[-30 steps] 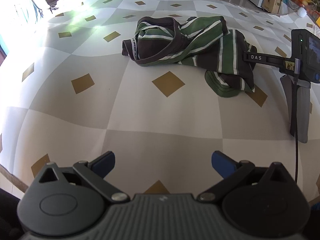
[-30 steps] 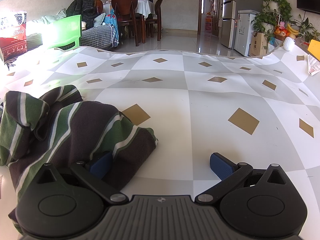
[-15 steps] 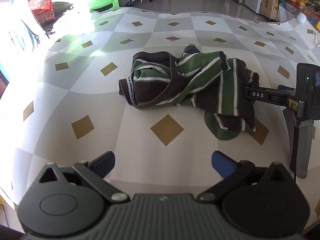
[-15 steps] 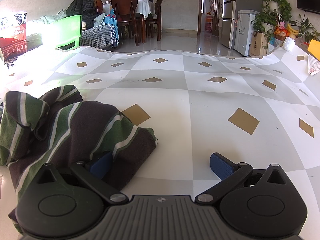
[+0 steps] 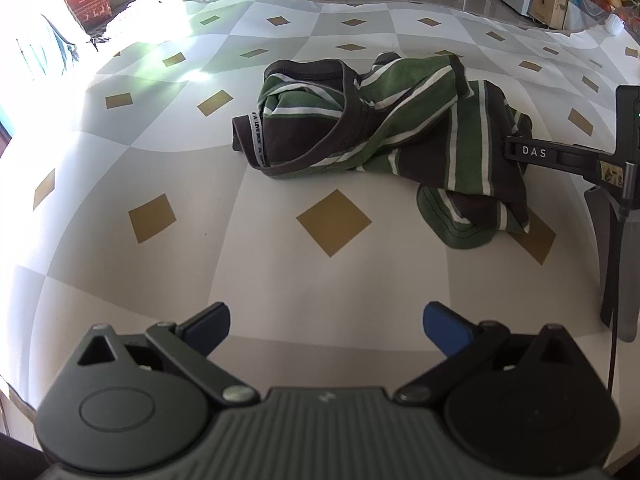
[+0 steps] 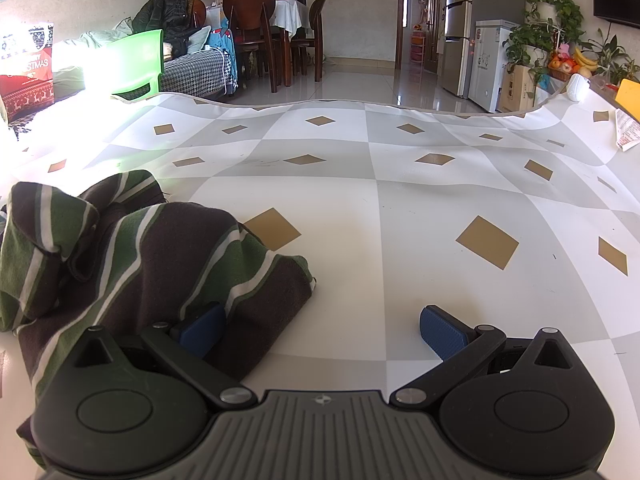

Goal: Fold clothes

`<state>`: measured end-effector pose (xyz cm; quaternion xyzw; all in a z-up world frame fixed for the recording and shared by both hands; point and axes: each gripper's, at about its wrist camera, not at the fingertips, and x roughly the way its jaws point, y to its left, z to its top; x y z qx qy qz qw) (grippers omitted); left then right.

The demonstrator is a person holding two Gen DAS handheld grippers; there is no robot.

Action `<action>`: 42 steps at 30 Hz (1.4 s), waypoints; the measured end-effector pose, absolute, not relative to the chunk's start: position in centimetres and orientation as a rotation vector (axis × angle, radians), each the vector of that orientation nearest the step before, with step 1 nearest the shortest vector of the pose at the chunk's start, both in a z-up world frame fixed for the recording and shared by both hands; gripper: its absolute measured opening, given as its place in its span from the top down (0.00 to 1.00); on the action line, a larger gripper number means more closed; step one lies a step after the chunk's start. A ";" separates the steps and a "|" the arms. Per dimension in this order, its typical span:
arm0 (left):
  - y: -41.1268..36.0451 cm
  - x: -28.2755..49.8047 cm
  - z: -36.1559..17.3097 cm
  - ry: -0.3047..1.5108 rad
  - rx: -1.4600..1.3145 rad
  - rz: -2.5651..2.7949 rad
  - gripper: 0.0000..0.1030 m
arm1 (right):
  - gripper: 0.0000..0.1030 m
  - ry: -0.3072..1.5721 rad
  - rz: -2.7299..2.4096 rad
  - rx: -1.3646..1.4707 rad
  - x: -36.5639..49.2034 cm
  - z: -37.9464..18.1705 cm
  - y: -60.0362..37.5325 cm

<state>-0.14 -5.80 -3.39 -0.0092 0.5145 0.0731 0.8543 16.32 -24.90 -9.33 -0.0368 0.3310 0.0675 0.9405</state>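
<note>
A crumpled green, dark brown and white striped garment lies on the checkered tablecloth. My left gripper is open and empty, well short of the garment, over bare cloth. My right gripper is open; its left finger rests against the near edge of the garment, its right finger over bare cloth. The right gripper also shows at the right edge of the left wrist view, touching the garment's right side.
The tablecloth's far edge drops off to a tiled floor. Beyond stand a green chair, a dining table with chairs, a fridge and plants. A paper slip lies at the table's right edge.
My left gripper has pulled back and tilted, so the garment sits farther from it and lower in view. The right gripper and the garment have not moved.
</note>
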 end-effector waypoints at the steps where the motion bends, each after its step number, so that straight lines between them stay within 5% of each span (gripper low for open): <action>1: -5.8 -0.2 -3.5 1.084 -0.020 0.153 0.00 | 0.00 0.676 0.138 -0.075 16.3 -9.3 -24.9; 42: -6.2 -7.8 -2.6 1.043 0.027 0.149 0.00 | 0.00 0.676 0.138 -0.075 16.3 -9.3 -24.9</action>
